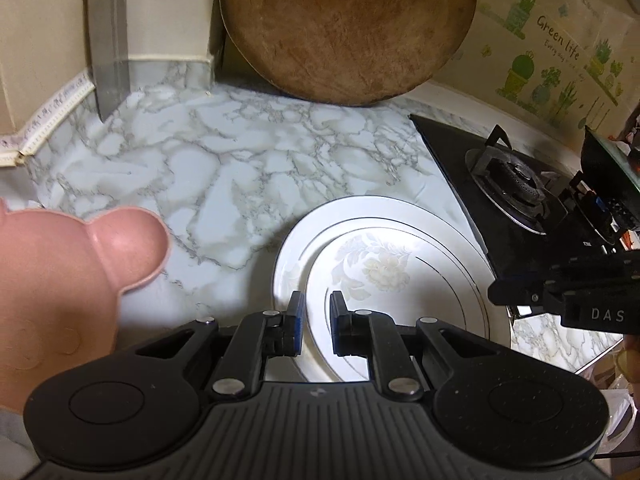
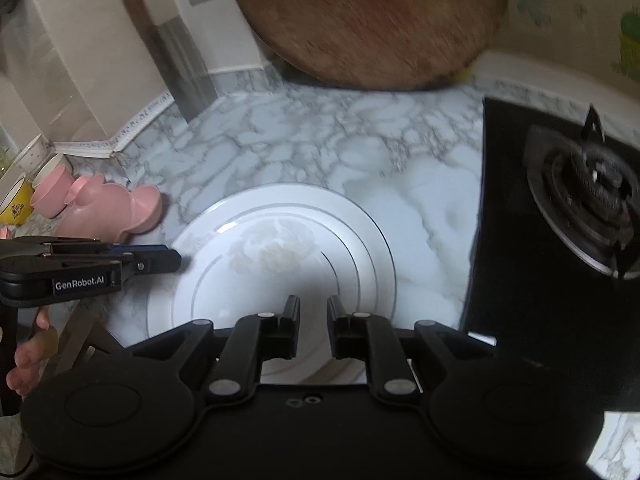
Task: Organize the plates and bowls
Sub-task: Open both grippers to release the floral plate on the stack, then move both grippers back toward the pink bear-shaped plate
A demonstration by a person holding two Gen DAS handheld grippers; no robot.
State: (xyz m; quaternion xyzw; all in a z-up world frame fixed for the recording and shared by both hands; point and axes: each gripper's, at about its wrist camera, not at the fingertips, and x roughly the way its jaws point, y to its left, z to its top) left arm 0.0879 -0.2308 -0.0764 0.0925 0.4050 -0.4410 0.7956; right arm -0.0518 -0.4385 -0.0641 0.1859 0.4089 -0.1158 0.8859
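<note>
A white plate with a pale flower print and thin silver rings [image 1: 384,268] lies on the marble counter; a second plate of the same kind [image 1: 288,256] lies under it, its rim showing on the left. My left gripper [image 1: 317,320] is open, its fingers astride the top plate's near-left rim. My right gripper [image 2: 313,322] is open over the near rim of the plates [image 2: 280,252]. A pink bear-shaped plate [image 1: 60,280] lies to the left, also in the right wrist view [image 2: 112,210].
A round wooden board [image 1: 348,28] leans on the back wall. A cleaver [image 1: 108,40] stands at the back left. A black gas hob [image 1: 516,196] is to the right. Pink and yellow bowls [image 2: 44,192] stand at far left on the marble counter [image 1: 208,168].
</note>
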